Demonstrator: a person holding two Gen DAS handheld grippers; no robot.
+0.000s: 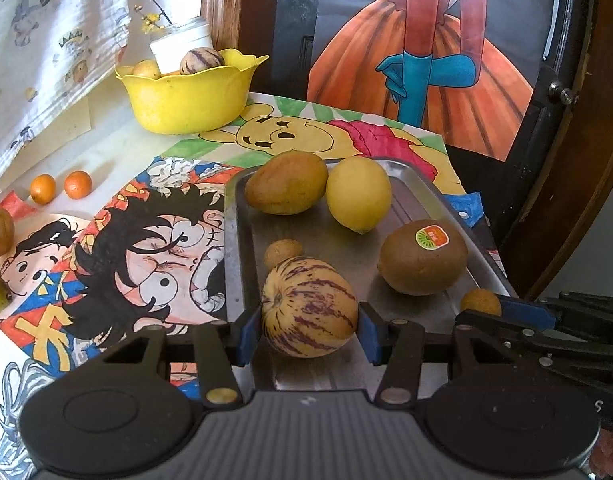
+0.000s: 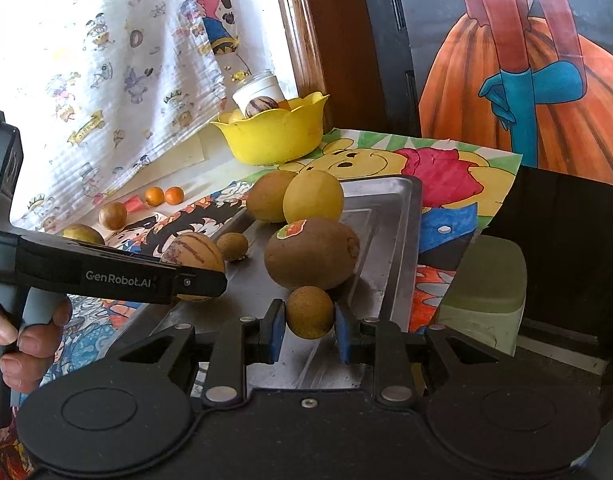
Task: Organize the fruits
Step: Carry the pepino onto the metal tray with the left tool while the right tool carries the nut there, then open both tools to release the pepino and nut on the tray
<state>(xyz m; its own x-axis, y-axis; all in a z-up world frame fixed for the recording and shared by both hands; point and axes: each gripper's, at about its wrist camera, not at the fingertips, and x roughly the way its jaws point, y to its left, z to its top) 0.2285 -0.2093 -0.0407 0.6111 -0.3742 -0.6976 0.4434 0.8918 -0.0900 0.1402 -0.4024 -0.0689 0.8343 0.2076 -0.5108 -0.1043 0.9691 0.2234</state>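
Left wrist: left tongs clamp striped melon; right tongs seemingly pinch brown fruit.

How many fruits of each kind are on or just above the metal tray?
Striped melon: 1
Lemon: 1
Kiwi: 1
Large brown oval fruit: 1
Small brown round fruit: 2
Total: 6

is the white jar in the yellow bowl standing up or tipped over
Tipped. The white jar leans at an angle inside the yellow bowl, propped among the fruit with a striped melon against it.
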